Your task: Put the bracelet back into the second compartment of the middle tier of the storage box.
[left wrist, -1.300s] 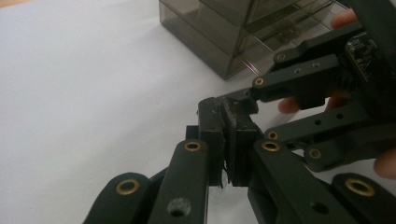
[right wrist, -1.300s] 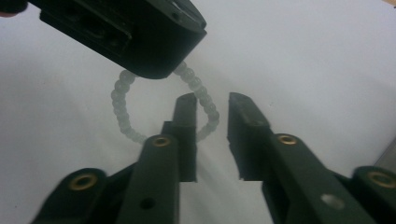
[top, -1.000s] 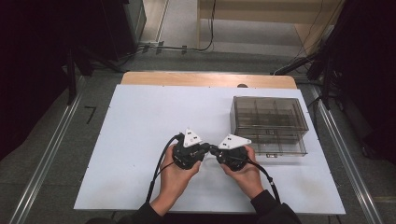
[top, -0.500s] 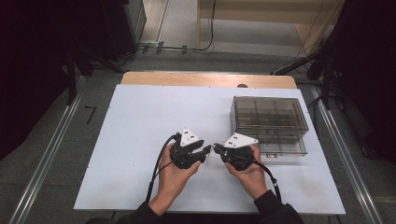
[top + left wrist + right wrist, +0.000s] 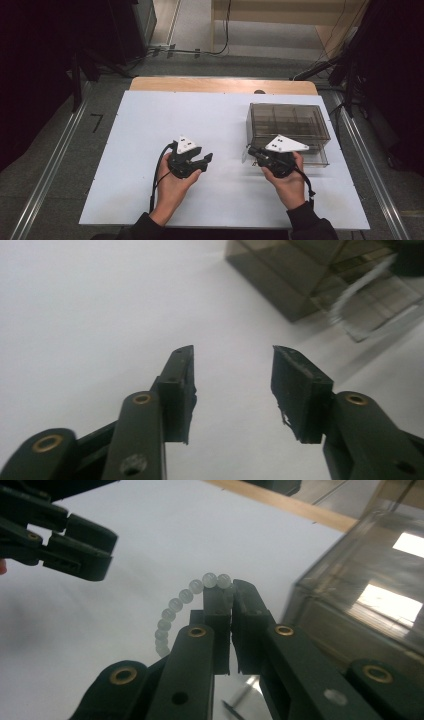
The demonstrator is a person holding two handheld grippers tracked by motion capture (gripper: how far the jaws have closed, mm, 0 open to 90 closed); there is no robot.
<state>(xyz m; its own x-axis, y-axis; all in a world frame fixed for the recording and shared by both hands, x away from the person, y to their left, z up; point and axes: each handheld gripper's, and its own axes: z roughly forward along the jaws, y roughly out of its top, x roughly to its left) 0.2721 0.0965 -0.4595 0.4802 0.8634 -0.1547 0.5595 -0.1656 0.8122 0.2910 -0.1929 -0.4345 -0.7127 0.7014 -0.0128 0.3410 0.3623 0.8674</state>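
High view: white table (image 5: pixel 150 150) w/ a smoky clear box (image 5: pixel 287 122) at the right, divided into compartments. Left gripper (image 5: pixel 206 159) sits mid-table, jaws apart, nothing between them. Right gripper (image 5: pixel 248 151) is just beside the box's near left corner; a thin pale loop hangs at its tip, too small here to read.

Left gripper view: both jaws spread wide over bare table, pads empty. Box corner at upper right, w/ the bead bracelet (image 5: pixel 350 305) as a blurred clear arc in front of it, lifted off the table.

Right gripper view: jaws closed together, pinching the bracelet at its top, approx. two beads at the pads. The rest of the translucent string curves down to the left, hanging free. Left gripper shows upper left, well apart.

Handling, my guess: v. light, limp, beads smooth and slippery, so it'll swing and could slide out. Best hold is across the cord between beads, not on a round bead. Box probably rigid but light.
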